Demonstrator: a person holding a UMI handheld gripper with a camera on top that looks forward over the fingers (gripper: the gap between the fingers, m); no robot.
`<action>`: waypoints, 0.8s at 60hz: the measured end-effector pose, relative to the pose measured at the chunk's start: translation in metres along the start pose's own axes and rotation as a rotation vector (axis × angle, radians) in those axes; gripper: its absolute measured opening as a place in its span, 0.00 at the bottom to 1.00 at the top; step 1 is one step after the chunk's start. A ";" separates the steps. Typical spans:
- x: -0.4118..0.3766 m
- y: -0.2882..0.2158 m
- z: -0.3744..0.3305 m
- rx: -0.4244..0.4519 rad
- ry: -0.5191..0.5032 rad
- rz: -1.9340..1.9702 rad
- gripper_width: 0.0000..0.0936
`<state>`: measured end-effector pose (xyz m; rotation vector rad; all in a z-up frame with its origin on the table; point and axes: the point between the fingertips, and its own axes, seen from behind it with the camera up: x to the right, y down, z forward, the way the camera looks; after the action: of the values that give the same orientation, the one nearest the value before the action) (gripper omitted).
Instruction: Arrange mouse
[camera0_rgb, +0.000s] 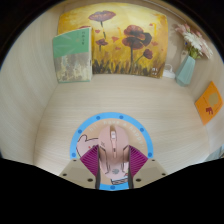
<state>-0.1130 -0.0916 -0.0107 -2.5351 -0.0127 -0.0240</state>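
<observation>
A pale pink computer mouse lies between my two fingers, over a round pad with a blue rim on the light wooden desk. My gripper has its purple pads against both sides of the mouse. The mouse points away from me, its wheel toward the wall. Its rear end is hidden low between the fingers.
A poppy painting leans on the wall beyond the pad. A green book stands to its left. A vase of flowers stands to the right, with an orange card nearer on the desk.
</observation>
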 end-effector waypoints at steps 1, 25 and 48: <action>0.001 0.002 0.001 -0.005 0.002 0.003 0.40; 0.002 0.005 -0.007 -0.050 0.003 0.047 0.72; 0.019 -0.107 -0.160 0.228 0.021 0.055 0.80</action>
<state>-0.0981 -0.0949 0.1818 -2.3056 0.0589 -0.0255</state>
